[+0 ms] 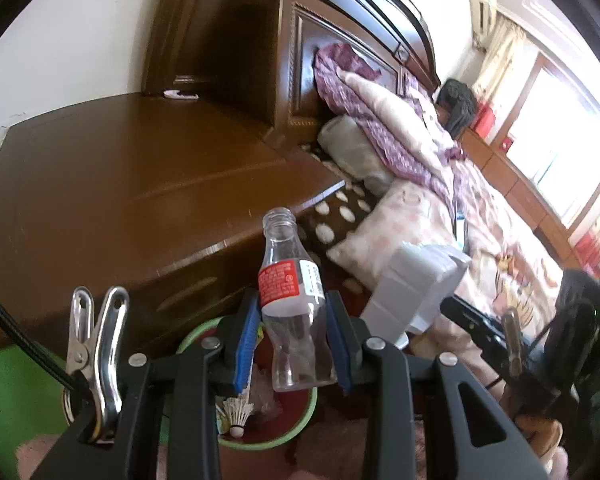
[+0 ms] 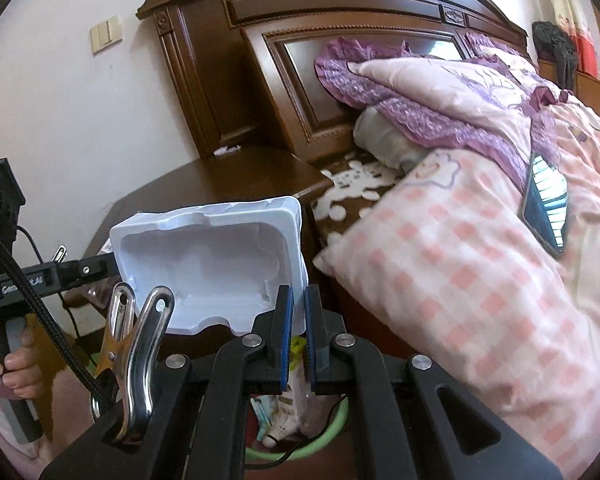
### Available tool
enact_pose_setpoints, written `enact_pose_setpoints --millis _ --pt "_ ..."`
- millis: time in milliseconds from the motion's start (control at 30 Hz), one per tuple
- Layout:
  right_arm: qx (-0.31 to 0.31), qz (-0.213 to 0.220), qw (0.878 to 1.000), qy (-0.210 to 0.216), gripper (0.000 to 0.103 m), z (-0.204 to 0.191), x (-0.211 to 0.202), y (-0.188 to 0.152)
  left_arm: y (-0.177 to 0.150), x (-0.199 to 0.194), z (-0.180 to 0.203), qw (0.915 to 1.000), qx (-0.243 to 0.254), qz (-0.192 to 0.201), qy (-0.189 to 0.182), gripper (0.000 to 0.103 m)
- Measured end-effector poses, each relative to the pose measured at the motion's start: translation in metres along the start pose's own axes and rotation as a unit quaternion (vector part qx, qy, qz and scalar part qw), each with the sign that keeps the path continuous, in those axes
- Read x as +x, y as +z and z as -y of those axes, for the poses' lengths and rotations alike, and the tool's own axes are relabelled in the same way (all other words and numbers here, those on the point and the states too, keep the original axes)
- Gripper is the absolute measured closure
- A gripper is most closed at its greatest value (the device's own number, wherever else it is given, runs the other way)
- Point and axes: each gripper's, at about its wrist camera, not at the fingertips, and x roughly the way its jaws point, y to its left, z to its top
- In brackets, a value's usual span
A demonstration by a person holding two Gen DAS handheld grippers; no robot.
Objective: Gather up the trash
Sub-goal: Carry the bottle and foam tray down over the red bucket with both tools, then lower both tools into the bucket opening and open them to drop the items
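Trash rides in both tools; left tool (image 1: 294, 344) pinches an uncapped clear bottle (image 1: 292, 300) upright above the green-rimmed bin (image 1: 300, 420); right tool (image 2: 296, 332), pressed nearly together, clamps a white plastic tray (image 2: 208, 264) by its rim, beside the bed (image 2: 480, 280).

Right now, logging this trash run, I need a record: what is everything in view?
Bottle: one, clear, red label, uncapped, in left gripper.
Plastic tray: one, white, in right gripper.
Bin: one, green rim, below both grippers.
Shuttlecock: one, white, in bin.
Nightstand: one, brown, beside bed.
Pillow: one, pink check, on bed.
Phone: one, dark, on bedding.
Left gripper: shut on bottle.
Right gripper: shut on tray.
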Motion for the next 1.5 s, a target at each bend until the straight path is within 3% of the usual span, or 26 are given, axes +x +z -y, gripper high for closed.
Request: enact_pose_setpoints --millis 233,533,867,1100,1500 --pt "0.011 -0.027 1.0 -0.001 0.096 0.007 0.021 -0.032 -0.037 0.021 -0.001 0.9994 0.002 -0.033 0.002 0.069" --pt "-0.018 -0.07 0.996 -0.045 0.096 -0.001 0.055 -0.061 -0.074 0.066 -0.018 0.9972 -0.01 -0.074 0.005 0.069" --pt "-0.047 -0.135 0.987 -0.071 0.096 -0.008 0.101 -0.087 -0.1 0.112 -0.035 0.9916 -0.015 -0.118 0.05 0.069" --pt "-0.044 -0.178 0.979 -0.084 0.096 -0.001 0.129 -0.103 -0.116 0.137 -0.05 0.987 -0.025 -0.148 0.058 0.069" --pt "-0.036 -0.21 0.976 -0.048 0.096 -0.002 0.151 -0.118 -0.135 0.164 -0.058 0.9801 -0.021 -0.185 0.069 0.069"
